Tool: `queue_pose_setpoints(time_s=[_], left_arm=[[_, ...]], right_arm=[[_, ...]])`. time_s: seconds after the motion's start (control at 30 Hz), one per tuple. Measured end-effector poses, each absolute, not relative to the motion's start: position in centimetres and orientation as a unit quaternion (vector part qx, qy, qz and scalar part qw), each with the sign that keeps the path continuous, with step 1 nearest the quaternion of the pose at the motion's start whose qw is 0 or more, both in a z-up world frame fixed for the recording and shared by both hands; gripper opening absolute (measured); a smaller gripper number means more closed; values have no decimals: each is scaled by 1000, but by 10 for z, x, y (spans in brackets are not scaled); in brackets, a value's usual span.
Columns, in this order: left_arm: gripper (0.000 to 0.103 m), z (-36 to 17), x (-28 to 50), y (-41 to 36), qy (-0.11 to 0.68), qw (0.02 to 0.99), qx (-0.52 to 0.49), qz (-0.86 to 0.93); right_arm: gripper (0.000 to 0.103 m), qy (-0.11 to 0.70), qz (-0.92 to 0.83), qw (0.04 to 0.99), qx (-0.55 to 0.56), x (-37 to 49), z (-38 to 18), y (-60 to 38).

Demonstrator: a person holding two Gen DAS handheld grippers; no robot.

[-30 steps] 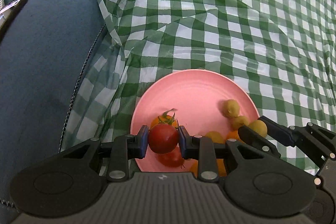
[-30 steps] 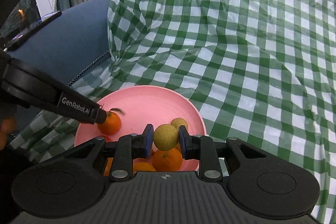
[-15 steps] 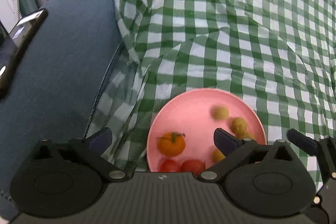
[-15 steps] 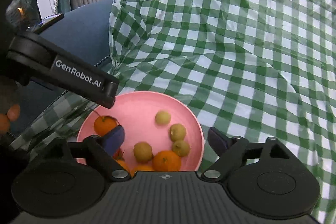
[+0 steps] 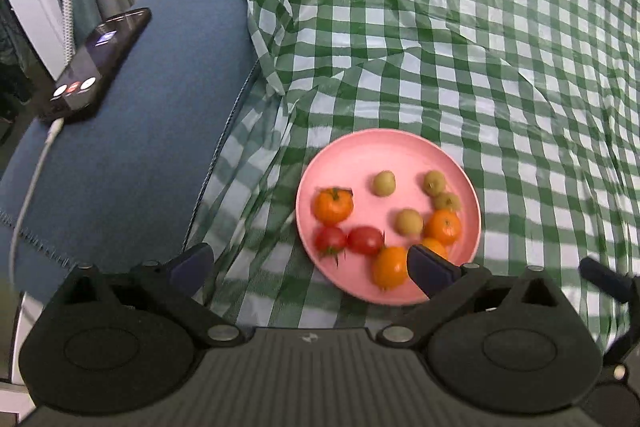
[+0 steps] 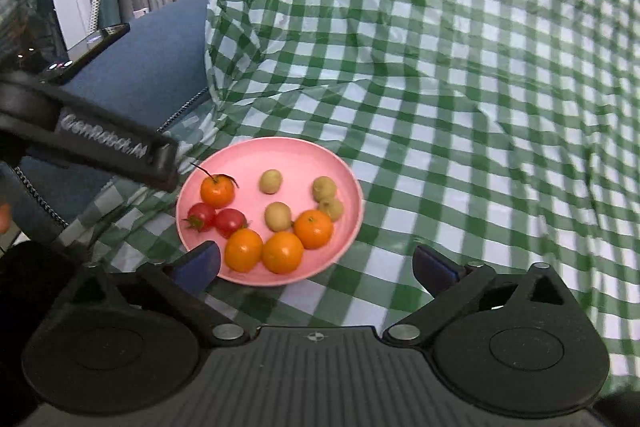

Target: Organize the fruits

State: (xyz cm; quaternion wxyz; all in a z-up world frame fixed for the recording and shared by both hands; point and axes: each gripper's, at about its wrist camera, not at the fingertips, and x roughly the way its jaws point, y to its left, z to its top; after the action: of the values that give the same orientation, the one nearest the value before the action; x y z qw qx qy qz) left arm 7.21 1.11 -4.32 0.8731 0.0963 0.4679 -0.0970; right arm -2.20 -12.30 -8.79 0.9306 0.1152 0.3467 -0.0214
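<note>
At the far left of our left wrist view a dark phone point(image 5: 98, 65) lies on a blue cushioned surface point(image 5: 132, 155), its screen lit and a white cable point(image 5: 30, 195) running from its near end. To the right of that, a green-and-white checked cloth point(image 5: 460, 39) covers everything else, creased and bunched where it meets the blue.

Our left gripper point(image 5: 306, 269) has its fingers point(image 5: 190, 265) spread wide, nothing between them; the right-hand one overlaps the near rim of the pink plate point(image 5: 360, 155) in the picture. The left jaws have just been opening.

All the fruit sits on that plate, which rests on the cloth. At its left side lies an orange with a stem point(image 6: 217, 191), and just in front of it two red tomatoes point(image 6: 216, 219) side by side. Toward the middle and right are four small yellow-green fruits point(image 6: 278, 217), two of them touching at the right edge. Three more oranges point(image 6: 282, 251) crowd the near rim, touching one another.

Our right gripper point(image 6: 316, 265) also has its fingers point(image 6: 434, 269) spread wide and empty, above the near edge of the plate; its jaws have just been opening too. In this view the left gripper's finger crosses the left side, ending near the stemmed orange.
</note>
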Motion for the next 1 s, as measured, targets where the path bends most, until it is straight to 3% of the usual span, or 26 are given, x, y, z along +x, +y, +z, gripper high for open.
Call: queue_pose_setpoints(time_s=[0.43,1.0], left_arm=[[103,-27,2,32,445,885,109,-82],[103,-25,-17,38,445,887,105,-66]], right_arm=[[102,292,-52,950,98,-80,-60,-120],[102,262,-94,955,106,-111,-50,-126]])
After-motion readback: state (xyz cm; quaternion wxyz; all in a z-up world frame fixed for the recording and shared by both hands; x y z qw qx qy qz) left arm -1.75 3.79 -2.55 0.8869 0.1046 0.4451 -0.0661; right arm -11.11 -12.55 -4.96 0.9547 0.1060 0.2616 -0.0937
